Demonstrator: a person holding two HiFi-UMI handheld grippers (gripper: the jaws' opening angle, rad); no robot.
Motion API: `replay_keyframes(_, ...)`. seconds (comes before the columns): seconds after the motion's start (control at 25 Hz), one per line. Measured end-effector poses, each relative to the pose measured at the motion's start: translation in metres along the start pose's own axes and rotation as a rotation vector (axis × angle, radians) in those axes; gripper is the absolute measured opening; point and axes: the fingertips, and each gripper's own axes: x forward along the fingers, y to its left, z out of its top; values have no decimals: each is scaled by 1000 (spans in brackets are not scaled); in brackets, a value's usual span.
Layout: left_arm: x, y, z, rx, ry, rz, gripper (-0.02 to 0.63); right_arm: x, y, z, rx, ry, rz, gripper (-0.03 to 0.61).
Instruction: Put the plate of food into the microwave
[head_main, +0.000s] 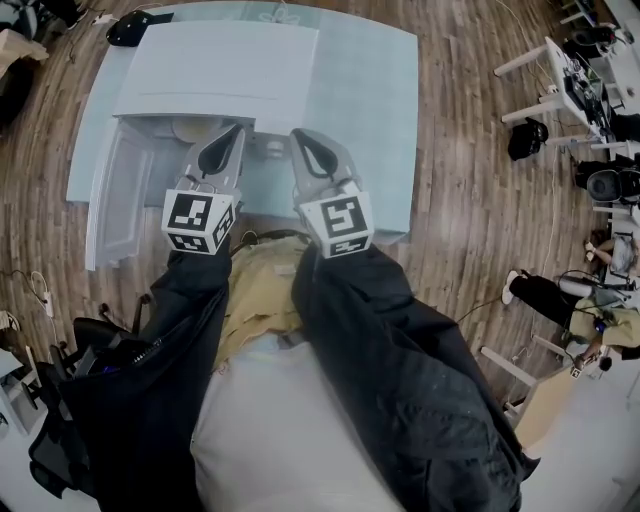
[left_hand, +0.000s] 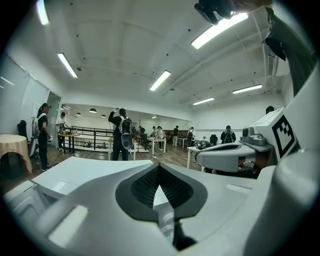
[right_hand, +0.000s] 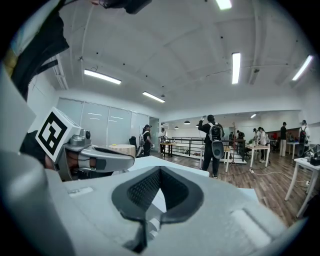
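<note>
In the head view, one white microwave (head_main: 220, 65) stands on the counter (head_main: 375, 110), its single door (head_main: 115, 195) swung open at its left side. Just in front of the microwave we hold the left gripper (head_main: 233, 135) and the right gripper (head_main: 302, 140) side by side. A pale rounded shape shows inside the microwave's cavity. It is probably the plate of food (head_main: 192, 129), though we cannot be sure, and no other plate is in sight.

In the left gripper view, looking over the microwave's top, the fingers (left_hand: 142, 186) are pressed together with nothing between them.

The right gripper view shows the same: fingers together, empty.

We judge the plate stiff, breakable and slick at the rim, with food that slides if it tips, so we would pinch opposite rim edges and keep it level.

Count: one microwave, one door, two grippers, at most one plate.
</note>
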Motion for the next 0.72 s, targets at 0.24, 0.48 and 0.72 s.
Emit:
replay_keyframes(0.24, -1, -2, -5, -7, 13, 15, -5, -2, -1, -3, -6, 4, 8, -4)
replay_keyframes(0.48, -3, 1, -8, -21, 13, 30, -5, -3, -1, -5, -11, 6, 8, -5)
replay_keyframes(0.72, -2, 0, -10, -24, 22, 29, -5, -3, -1, -7, -8, 14, 9, -5)
